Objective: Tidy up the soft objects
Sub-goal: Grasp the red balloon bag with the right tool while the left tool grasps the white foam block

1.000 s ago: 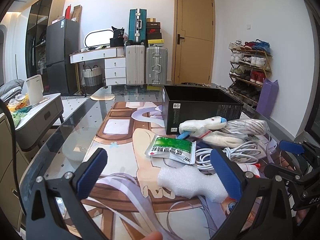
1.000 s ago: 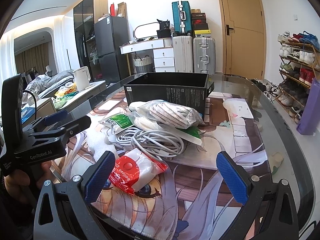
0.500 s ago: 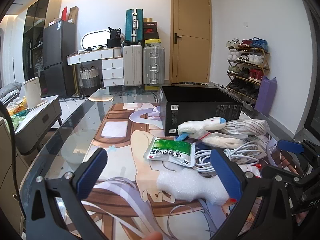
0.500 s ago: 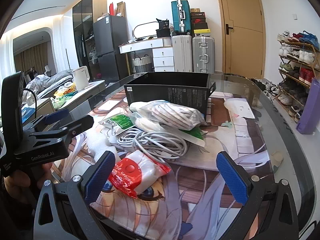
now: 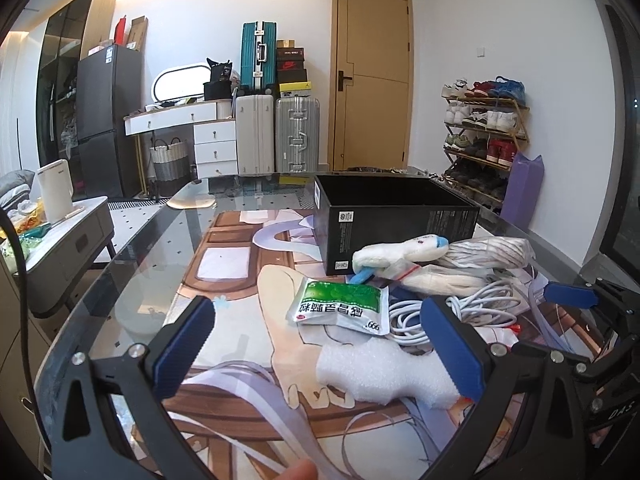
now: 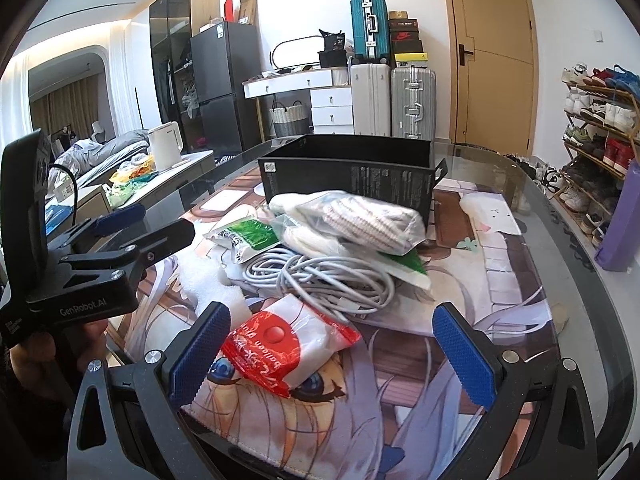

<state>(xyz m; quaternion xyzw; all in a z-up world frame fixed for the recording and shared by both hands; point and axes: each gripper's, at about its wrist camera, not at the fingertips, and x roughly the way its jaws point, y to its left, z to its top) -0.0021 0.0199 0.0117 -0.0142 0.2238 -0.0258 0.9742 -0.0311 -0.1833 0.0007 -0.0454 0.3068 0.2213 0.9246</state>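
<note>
A pile of soft things lies on a printed mat before an open black box [image 5: 394, 220] [image 6: 352, 176]. In the left wrist view: white foam piece [image 5: 384, 370], green-and-white packet [image 5: 340, 306], coiled white cable [image 5: 448, 312], bagged white cloth items [image 5: 440, 256]. My left gripper [image 5: 320, 354] is open just short of the foam, holding nothing. In the right wrist view, a red-and-white balloon packet [image 6: 288, 348] lies nearest, behind it the cable [image 6: 324, 280] and a bag of knitted items [image 6: 352, 220]. My right gripper [image 6: 332, 352] is open over the red packet. The left gripper [image 6: 120, 236] shows at the left.
The glass table [image 6: 576, 264] curves away at the right, with a purple bag [image 6: 620, 220] and a shoe rack [image 5: 484, 140] beyond. Suitcases [image 5: 276, 136], a white dresser and a fridge stand at the back. A low side table with a kettle [image 5: 56, 190] sits left.
Both grippers edged slightly forward and lower toward the pile. The pile itself has not moved, and both grippers stay open.
</note>
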